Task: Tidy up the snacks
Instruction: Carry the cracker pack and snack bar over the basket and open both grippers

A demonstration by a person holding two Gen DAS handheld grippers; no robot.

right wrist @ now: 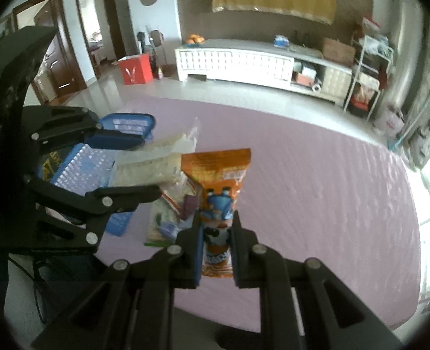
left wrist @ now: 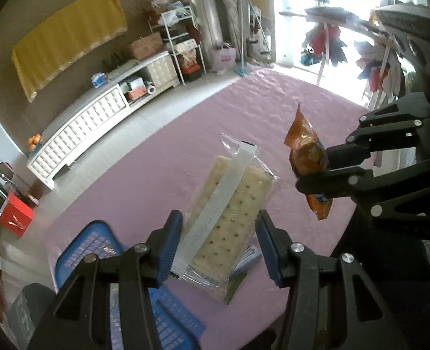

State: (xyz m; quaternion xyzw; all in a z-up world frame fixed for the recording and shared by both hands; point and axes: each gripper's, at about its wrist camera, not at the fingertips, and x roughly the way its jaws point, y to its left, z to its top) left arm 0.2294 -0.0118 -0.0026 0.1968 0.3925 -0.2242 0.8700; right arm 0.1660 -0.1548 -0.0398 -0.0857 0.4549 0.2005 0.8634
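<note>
My left gripper (left wrist: 219,233) is shut on a clear cracker packet (left wrist: 229,213) and holds it above the pink table (left wrist: 144,175). The packet also shows in the right wrist view (right wrist: 153,163), between the left gripper's fingers (right wrist: 133,192). My right gripper (right wrist: 216,239) is shut on an orange snack packet (right wrist: 219,186) and holds it upright above the table; it shows in the left wrist view (left wrist: 308,157) too. A blue basket (left wrist: 95,248) sits at the table's left edge, below the left gripper; it shows in the right wrist view (right wrist: 80,166).
Several flat snack packets (right wrist: 168,218) lie on the table (right wrist: 317,189) beside the basket, under the held crackers. A white cabinet (right wrist: 235,61) and a red bag (right wrist: 134,68) stand on the floor beyond the table.
</note>
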